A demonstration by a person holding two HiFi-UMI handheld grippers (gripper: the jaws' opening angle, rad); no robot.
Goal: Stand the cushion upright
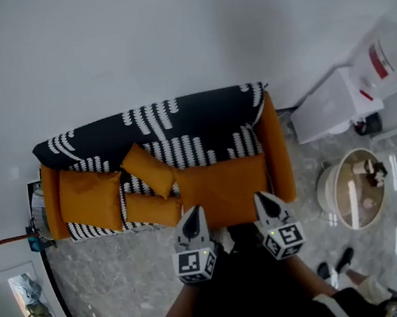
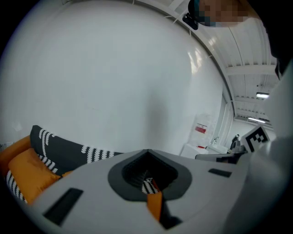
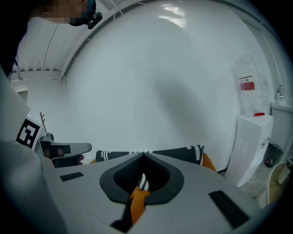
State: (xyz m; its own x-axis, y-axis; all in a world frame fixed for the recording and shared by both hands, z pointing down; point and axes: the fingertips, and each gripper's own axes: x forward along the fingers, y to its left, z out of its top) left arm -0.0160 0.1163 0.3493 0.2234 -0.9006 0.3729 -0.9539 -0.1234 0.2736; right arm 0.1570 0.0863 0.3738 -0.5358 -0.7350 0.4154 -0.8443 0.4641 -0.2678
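- While both grippers hang at the front edge of the sofa (image 1: 178, 123), the left gripper (image 1: 191, 213) has its jaws clenched together with nothing between them.
- The right gripper (image 1: 262, 199) has its jaws pressed together too, and they are empty.
- The large cushion (image 1: 224, 187), orange, lies flat on the seat, just ahead of both gripper tips.
- The tilted cushion (image 1: 148, 169) leans on the patterned backrest, and the low cushion (image 1: 153, 208) lies just below it.
- The end cushion (image 1: 91, 199) sits at the sofa's left end.

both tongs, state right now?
left tongs: closed, holding nothing.
right tongs: closed, holding nothing.
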